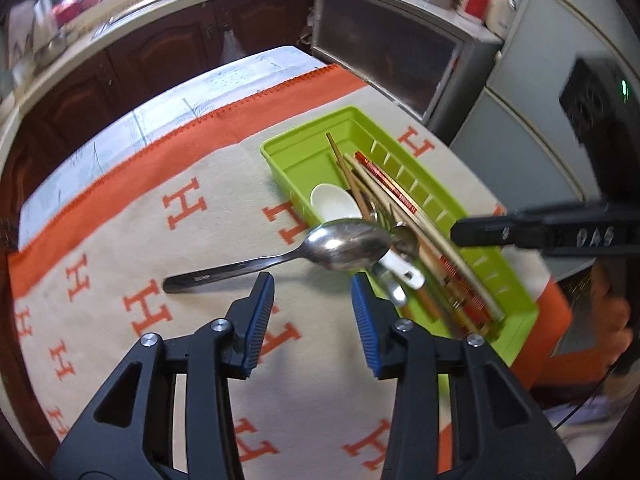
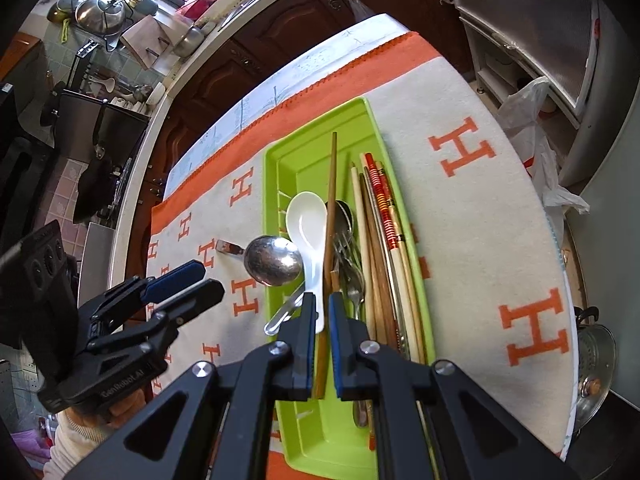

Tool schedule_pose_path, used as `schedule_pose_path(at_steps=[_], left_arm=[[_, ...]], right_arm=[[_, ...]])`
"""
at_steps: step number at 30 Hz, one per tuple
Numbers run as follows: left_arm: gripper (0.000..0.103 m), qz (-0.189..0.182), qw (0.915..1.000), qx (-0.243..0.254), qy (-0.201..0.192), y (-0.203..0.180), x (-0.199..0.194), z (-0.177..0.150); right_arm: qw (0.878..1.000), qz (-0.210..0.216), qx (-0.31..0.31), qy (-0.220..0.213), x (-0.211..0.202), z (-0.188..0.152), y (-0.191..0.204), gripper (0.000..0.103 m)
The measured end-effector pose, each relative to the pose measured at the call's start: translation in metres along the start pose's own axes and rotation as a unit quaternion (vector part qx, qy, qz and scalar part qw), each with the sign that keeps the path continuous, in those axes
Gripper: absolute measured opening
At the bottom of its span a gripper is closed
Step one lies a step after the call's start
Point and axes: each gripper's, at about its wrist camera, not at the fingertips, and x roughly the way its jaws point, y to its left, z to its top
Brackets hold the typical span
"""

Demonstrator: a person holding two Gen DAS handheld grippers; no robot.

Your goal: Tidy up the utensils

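The cloth [image 1: 224, 184] covers the table, and the green tray [image 2: 280, 160] sits on it as the collecting spot, already loaded with chopsticks [image 2: 376, 240], forks and a white spoon [image 2: 306, 220]. The metal spoon [image 1: 344, 246] lies half in, bowl on the tray rim, handle out on the cloth. Left gripper [image 1: 313, 312] hangs wide open just short of it. Right gripper [image 2: 322, 328] is narrow, around a brown chopstick [image 2: 331, 200], can't tell if it's pinched.

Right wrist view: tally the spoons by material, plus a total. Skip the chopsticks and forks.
Metal spoons: 2, the large shiny metal spoon resting across the rim of the lime-green plastic tray, and the darker metal spoon inside it.
White ceramic soup spoon: 1
Total: 3
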Motion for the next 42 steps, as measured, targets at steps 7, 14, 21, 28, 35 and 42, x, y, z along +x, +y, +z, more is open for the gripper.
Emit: schedule_pose_path(at_steps=[7, 14, 21, 28, 35, 42], left_arm=[[0.040, 0.066, 0.9958, 0.062, -0.008, 0.004, 0.016, -0.010], [0.040, 0.131, 0.9871, 0.087, -0.031, 0.008, 0.048, -0.016], [0.035, 0.175, 0.9779, 0.091, -0.069, 0.011, 0.077, -0.020], [0.014, 0.198, 0.9687, 0.088, -0.122, 0.009, 0.088, -0.022], [0.008, 0.187, 0.9750, 0.043, -0.111, 0.021, 0.064, -0.008], [0.002, 0.117, 0.9894, -0.070, -0.050, 0.052, 0.026, 0.011]], right_arm=[[1.000, 0.005, -0.020, -0.002, -0.002, -0.003, 0.013, 0.007], [1.000, 0.003, -0.023, 0.005, 0.007, -0.007, 0.013, 0.006], [1.000, -0.002, -0.012, 0.012, 0.016, -0.010, 0.005, 0.006], [1.000, -0.011, -0.018, 0.013, 0.022, -0.016, 0.003, 0.006], [1.000, -0.014, -0.016, 0.011, 0.022, -0.021, 0.001, 0.006], [1.000, -0.008, -0.021, 0.002, 0.017, -0.021, 0.004, 0.006]])
